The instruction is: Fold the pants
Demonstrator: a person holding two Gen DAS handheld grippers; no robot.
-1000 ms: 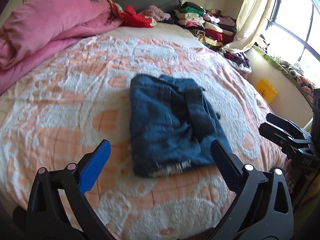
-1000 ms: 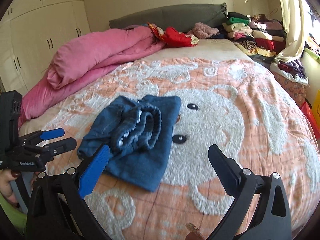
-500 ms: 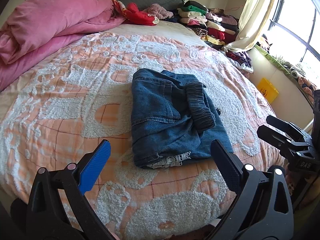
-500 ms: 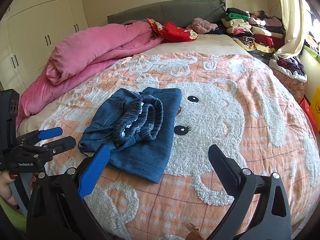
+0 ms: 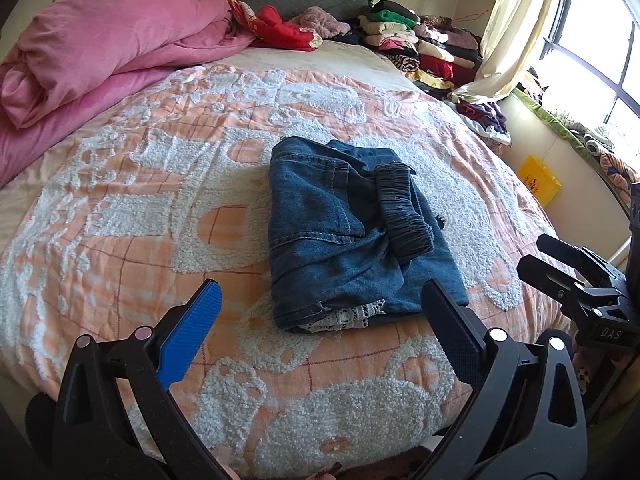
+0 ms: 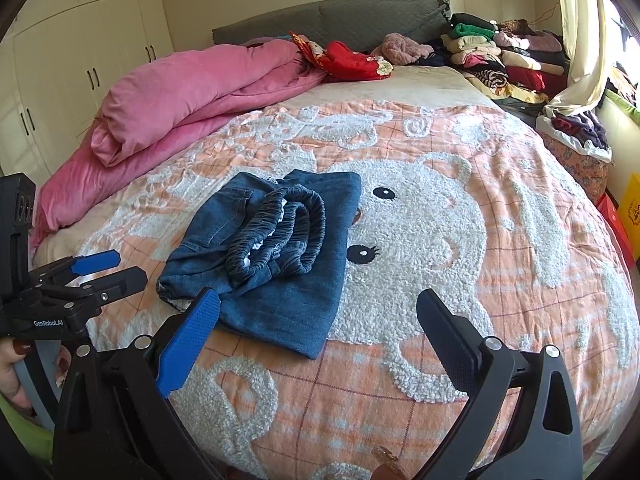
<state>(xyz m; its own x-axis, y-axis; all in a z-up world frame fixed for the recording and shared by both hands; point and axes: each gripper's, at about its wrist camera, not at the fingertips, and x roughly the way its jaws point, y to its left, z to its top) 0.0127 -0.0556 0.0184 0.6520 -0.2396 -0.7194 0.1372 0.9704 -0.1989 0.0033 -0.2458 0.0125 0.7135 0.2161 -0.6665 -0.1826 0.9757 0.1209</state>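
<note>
The blue denim pants [image 5: 344, 232] lie folded in a compact bundle on the orange and white bedspread [image 5: 132, 216], with the dark elastic waistband [image 5: 404, 208] on top. They also show in the right wrist view [image 6: 272, 248]. My left gripper [image 5: 320, 320] is open and empty, held back from the bundle's near edge. My right gripper [image 6: 318, 326] is open and empty, at the pants' near corner. The right gripper also shows in the left wrist view [image 5: 560, 268], and the left gripper in the right wrist view [image 6: 108, 268].
A rolled pink duvet [image 5: 104, 52] lies at the far left of the bed. Stacks of folded clothes [image 5: 416, 44] sit at the far right by the curtain [image 5: 516, 32]. A yellow box [image 5: 538, 180] stands on the floor to the right. White wardrobes [image 6: 68, 68] line the left wall.
Both grippers have drawn back and risen slightly from the pants; the bundle looks farther off and lies still. Both grippers stay open.
</note>
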